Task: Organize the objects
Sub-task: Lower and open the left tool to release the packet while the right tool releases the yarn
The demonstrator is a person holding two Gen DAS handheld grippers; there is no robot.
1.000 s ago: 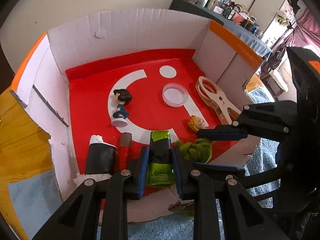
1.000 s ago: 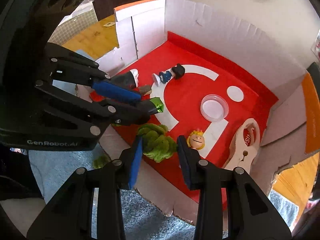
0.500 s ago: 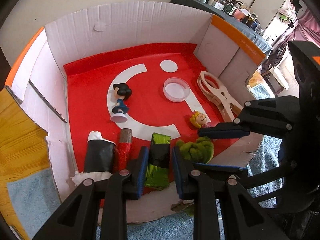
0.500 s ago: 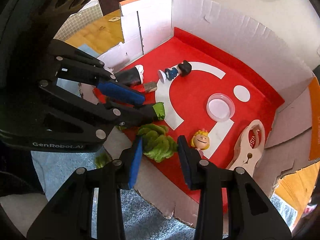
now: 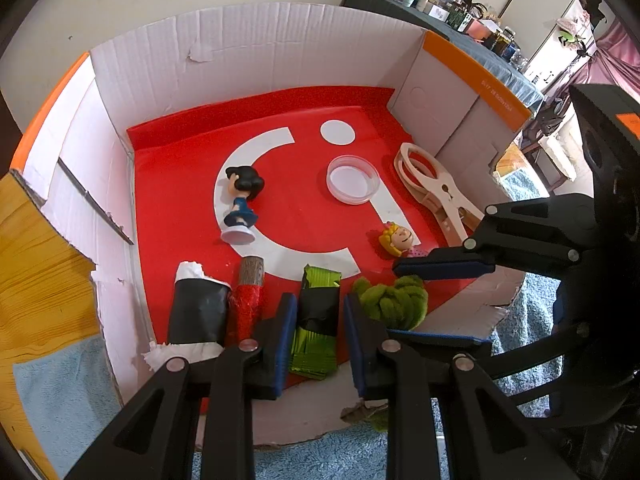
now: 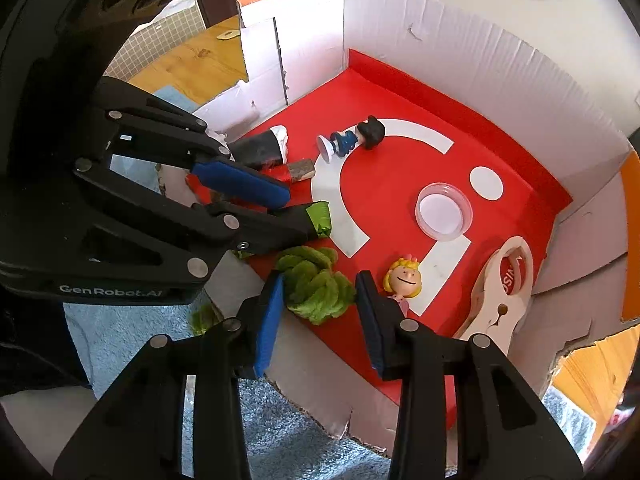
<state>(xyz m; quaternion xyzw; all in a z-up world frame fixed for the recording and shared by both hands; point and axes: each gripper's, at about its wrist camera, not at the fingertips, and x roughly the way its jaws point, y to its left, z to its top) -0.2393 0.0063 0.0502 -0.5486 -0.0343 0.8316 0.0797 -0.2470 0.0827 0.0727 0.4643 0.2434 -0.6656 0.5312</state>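
Now, scene: a cardboard box [image 5: 256, 44] with white walls and a red floor is sitting low in front of both grippers, its near wall torn down.
Left gripper [image 5: 317, 334]: fingers are closing on a green-and-black packet [image 5: 318, 316], blue pads touching its sides; the packet is lying at the box's near edge.
Right gripper [image 6: 320, 312]: fingers are standing apart around a green yarn bundle [image 6: 316, 284]; a small gap is showing beside each pad, so not gripping.
Yarn bundle: sitting on the red floor at the torn near edge, just right of the packet in the left view.
Black roll [image 5: 196, 308]: lying at the near left corner, white paper showing at both ends.
Red stick [image 5: 249, 300]: lying between the black roll and the packet, touching the roll.
Dark-haired figure [image 5: 242, 204]: standing near the middle on a white base.
Blond figure [image 6: 402, 280]: lying just beside the right gripper's right finger.
Clear dish [image 5: 353, 179]: resting towards the back right.
Big beige clip [image 5: 436, 196]: lying along the right wall.
Blue cloth [image 6: 280, 448]: lying under the box's near edge.
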